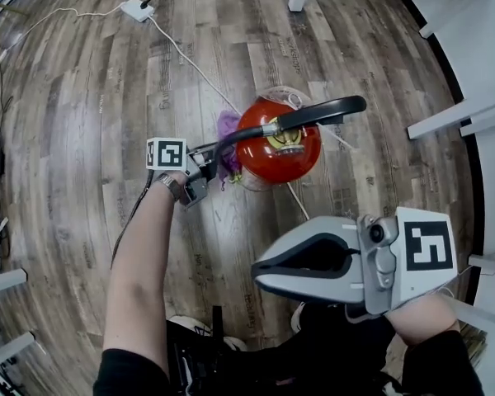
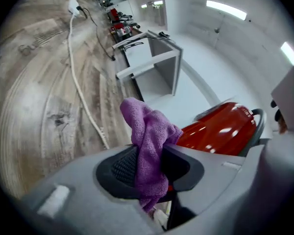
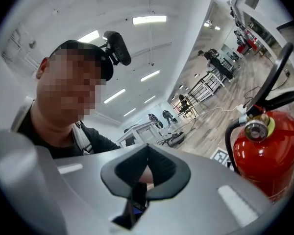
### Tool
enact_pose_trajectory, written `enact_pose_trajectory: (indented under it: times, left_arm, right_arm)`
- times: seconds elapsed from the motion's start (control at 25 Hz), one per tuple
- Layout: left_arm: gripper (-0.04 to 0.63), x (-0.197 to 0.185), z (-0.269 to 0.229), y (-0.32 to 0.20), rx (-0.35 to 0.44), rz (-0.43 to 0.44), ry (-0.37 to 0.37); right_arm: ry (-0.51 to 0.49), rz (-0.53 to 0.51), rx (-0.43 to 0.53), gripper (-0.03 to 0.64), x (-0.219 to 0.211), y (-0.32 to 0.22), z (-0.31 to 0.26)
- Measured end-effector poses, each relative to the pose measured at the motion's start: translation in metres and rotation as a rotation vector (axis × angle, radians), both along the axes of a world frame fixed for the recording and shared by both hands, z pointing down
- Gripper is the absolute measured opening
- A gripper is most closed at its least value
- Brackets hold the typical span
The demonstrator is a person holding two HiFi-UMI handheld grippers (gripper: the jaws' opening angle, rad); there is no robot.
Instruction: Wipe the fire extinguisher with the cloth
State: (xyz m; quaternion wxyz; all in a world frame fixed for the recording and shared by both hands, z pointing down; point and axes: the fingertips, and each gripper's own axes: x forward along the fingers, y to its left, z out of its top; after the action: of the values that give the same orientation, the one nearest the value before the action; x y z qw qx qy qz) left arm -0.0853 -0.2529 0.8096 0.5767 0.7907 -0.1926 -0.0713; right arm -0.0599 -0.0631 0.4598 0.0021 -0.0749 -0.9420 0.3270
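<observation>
Purple nubby cloth [image 2: 149, 146] beside glossy red extinguisher [image 2: 220, 131]

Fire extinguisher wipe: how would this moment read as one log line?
left gripper: shut on purple cloth | purple cloth: beside fire extinguisher | right gripper: shut, empty

No text is legible. Fire extinguisher [image 2: 220, 131], just beyond the left gripper [image 2: 149, 168] jaws: yellow neck tag [image 1: 287, 141] unreadable.
</observation>
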Motion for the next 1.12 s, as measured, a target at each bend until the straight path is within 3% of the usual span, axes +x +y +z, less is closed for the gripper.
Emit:
enact_pose_trajectory:
  times: [0.16, 0.24, 0.32, 0.44, 0.6, 0.72, 0.88, 0.92, 1.0, 1.12]
  left_arm:
    - [0.120, -0.012, 0.098, 0.012, -0.138, -0.104, -0.268]
    - [0.123, -0.016, 0.128, 0.017, -0.200, -0.168, -0.348]
    - [0.120, -0.017, 0.146, 0.020, -0.242, -0.223, -0.388]
    - [0.120, -0.018, 0.155, 0.021, -0.242, -0.227, -0.433]
    - [0.117, -0.016, 0.137, 0.018, -0.202, -0.188, -0.391]
    - [0.115, -0.011, 0.094, 0.012, -0.128, -0.157, -0.253]
    - [0.117, -0.011, -0.021, 0.007, -0.007, -0.096, 0.060]
    - [0.117, -0.011, -0.054, 0.009, 0.052, -0.057, 0.080]
    - [0.118, -0.014, -0.110, 0.012, 0.249, 0.036, 0.005]
    - [0.117, -0.021, -0.186, 0.016, 0.475, 0.061, -0.063]
  right_arm:
    - [0.006, 0.025, 0.024, 0.003, 0.005, -0.006, -0.001]
    - [0.011, 0.028, 0.032, 0.003, 0.008, -0.008, 0.000]
    - [0.029, 0.032, 0.043, 0.003, 0.010, -0.010, 0.003]
    - [0.043, 0.041, 0.054, 0.003, 0.013, -0.012, 0.005]
    - [0.057, 0.047, 0.071, 0.003, 0.014, -0.012, 0.006]
    - [0.053, 0.052, 0.073, 0.003, 0.013, -0.010, 0.003]
    - [0.050, 0.048, 0.087, 0.003, 0.009, -0.004, 0.001]
    - [0.049, 0.048, 0.090, 0.003, 0.008, -0.004, 0.001]
    - [0.048, 0.049, 0.094, 0.003, 0.006, -0.003, 0.001]
    - [0.045, 0.046, 0.086, 0.003, 0.002, 0.000, 0.003]
